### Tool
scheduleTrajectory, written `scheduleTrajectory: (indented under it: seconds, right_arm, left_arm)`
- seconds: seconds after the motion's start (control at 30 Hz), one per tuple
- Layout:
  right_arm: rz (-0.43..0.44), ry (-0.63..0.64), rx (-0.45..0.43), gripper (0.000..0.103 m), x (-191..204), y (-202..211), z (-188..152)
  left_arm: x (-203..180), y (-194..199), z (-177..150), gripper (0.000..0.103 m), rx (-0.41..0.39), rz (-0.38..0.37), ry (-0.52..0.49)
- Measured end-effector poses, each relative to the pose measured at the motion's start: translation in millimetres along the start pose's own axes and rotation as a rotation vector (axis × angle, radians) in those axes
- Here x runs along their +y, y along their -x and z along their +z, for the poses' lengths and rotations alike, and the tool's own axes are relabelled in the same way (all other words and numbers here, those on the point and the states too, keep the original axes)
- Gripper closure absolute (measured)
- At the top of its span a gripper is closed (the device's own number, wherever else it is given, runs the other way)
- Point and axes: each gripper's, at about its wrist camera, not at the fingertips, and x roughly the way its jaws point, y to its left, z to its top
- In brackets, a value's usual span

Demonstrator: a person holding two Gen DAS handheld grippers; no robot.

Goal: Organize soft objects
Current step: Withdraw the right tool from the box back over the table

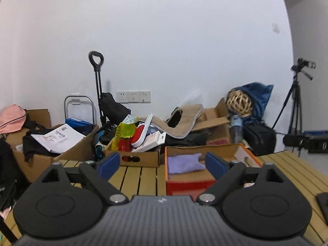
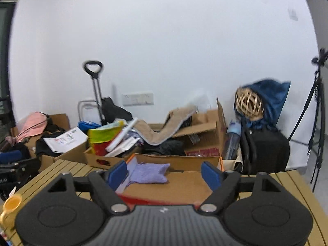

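A folded purple cloth (image 1: 184,164) lies inside an open orange-and-red cardboard box (image 1: 190,182) on the slatted wooden table (image 1: 141,176). My left gripper (image 1: 163,164) stands open above the table, short of the box, with nothing between its blue pads. In the right wrist view the same purple cloth (image 2: 149,173) rests at the left end of the box (image 2: 176,186). My right gripper (image 2: 164,173) is open too, its fingers spread over the near side of the box, holding nothing. Part of the left gripper's blue pad (image 2: 10,156) shows at the far left.
Beyond the table stand several cardboard boxes (image 1: 131,157) full of clutter: papers, a tan mat (image 1: 180,123), a yellow bag, a red-and-white shoe. A trolley handle (image 1: 96,61), black bag (image 2: 264,149), woven ball (image 1: 238,102) and tripod (image 1: 295,102) line the wall. A yellow cup (image 2: 11,207) sits at the table's left edge.
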Motion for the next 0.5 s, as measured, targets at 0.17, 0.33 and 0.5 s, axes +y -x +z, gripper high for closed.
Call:
scheduleTrajectory:
  seconds: [0.17, 0.33, 0.5]
  right_arm:
    - [-0.009, -0.039, -0.02, 0.013, 28, 89, -71]
    - [-0.026, -0.106, -0.034, 0.0, 58, 157, -129]
    - [-0.031, -0.02, -0.077, 0.0, 81, 199, -169]
  left_arm:
    - [-9, 91, -51, 0.0, -0.066, 0.014, 0.009]
    - [-12, 162, -98, 0.0, -0.083, 0.08, 0.017]
    - [-13, 204, -132, 0.0, -0.06, 0.092, 0.006]
